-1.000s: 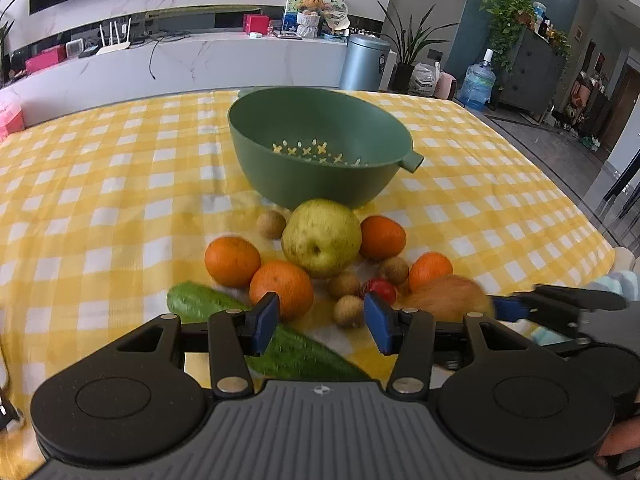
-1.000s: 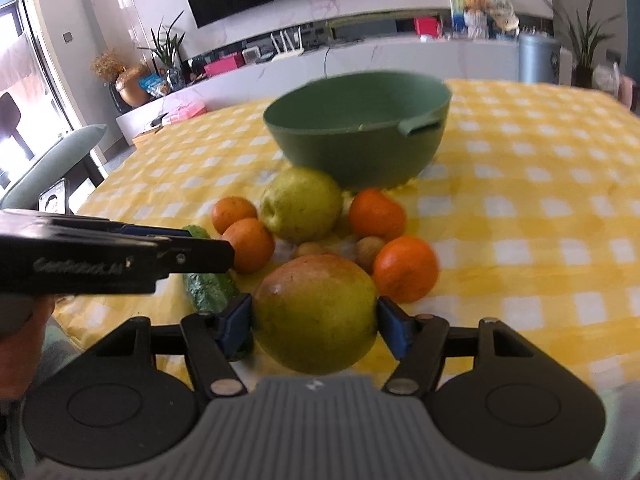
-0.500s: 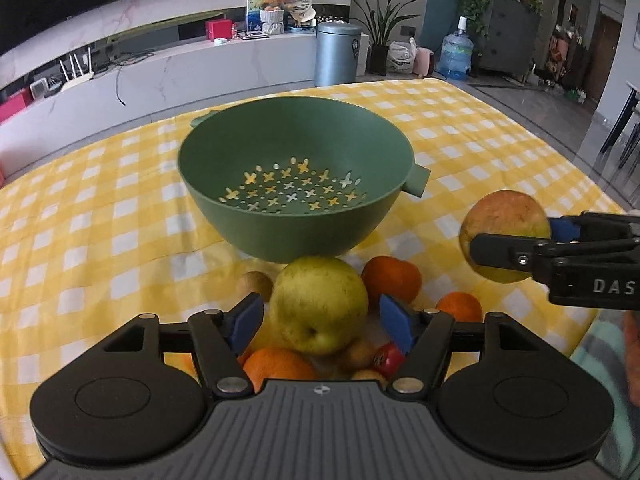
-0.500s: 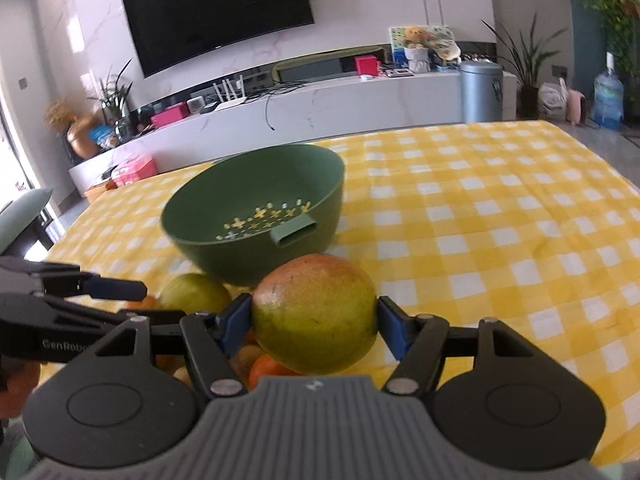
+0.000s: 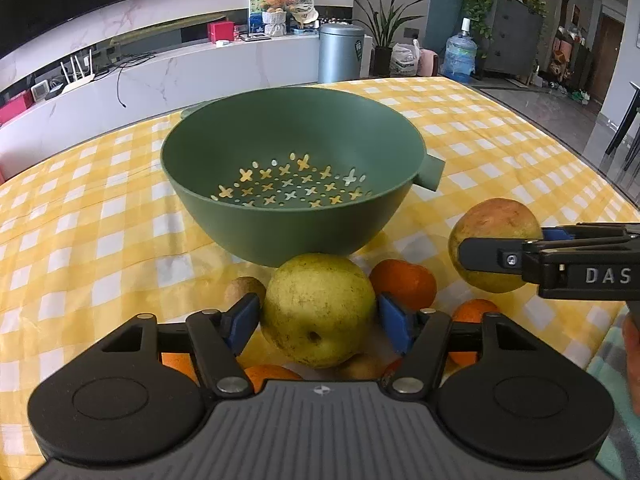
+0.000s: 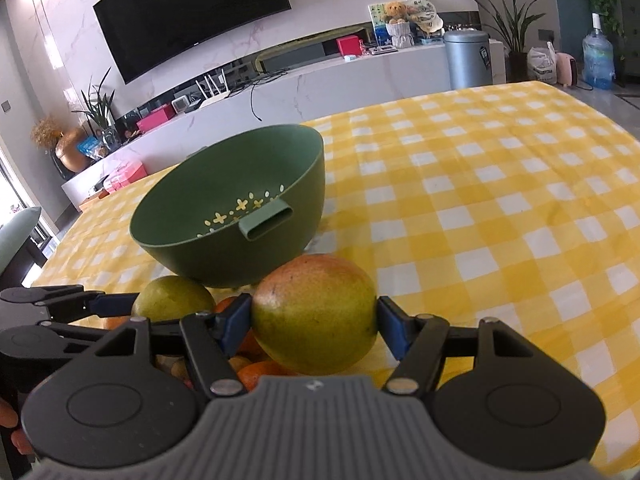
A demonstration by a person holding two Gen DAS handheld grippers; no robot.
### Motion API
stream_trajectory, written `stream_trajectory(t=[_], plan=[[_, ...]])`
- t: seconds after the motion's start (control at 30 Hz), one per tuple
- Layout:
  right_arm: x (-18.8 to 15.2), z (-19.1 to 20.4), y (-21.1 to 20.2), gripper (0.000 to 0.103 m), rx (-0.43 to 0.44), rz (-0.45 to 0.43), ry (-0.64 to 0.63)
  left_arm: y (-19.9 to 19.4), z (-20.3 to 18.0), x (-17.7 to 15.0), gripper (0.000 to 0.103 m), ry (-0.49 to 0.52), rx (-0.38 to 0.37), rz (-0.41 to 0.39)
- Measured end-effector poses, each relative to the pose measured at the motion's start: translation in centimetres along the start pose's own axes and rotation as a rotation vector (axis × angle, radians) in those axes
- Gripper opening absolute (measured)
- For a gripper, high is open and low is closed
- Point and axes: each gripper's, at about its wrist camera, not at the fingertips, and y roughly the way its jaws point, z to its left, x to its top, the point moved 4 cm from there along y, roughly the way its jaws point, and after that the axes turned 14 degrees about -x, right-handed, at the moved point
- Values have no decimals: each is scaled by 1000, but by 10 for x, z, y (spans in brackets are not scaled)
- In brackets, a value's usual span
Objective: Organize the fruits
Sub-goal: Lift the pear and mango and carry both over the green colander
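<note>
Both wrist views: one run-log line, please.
left gripper: closing around yellow pear | right gripper: holds mango | colander: empty

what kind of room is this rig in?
Most likely a home living and dining room: a wall-mounted TV above a long white media console, houseplants, and a table under a yellow checked cloth.

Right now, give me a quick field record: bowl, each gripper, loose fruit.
bowl: green colander bowl, nothing inside, on yellow checked tablecloth
right gripper: shut on red-green mango, not yet over the bowl
left gripper: jaws closing around yellow-green pear; right pad not yet touching
loose fruit: oranges and small brown fruits beside the pear, in front of the bowl
</note>
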Motion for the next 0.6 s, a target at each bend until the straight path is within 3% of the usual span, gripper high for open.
stream_trajectory(t=[0.1,0.33,0.6], plan=[[0,0,0,64,1,0,1,0,-2,-1,74,17,12,-8],[1,0,-5,64,9,-26,0,-13,2,1,73,-58,8,-52],[4,4,-18,64,29,-66,-21,-53,1,8,73,-124,-69,-150]])
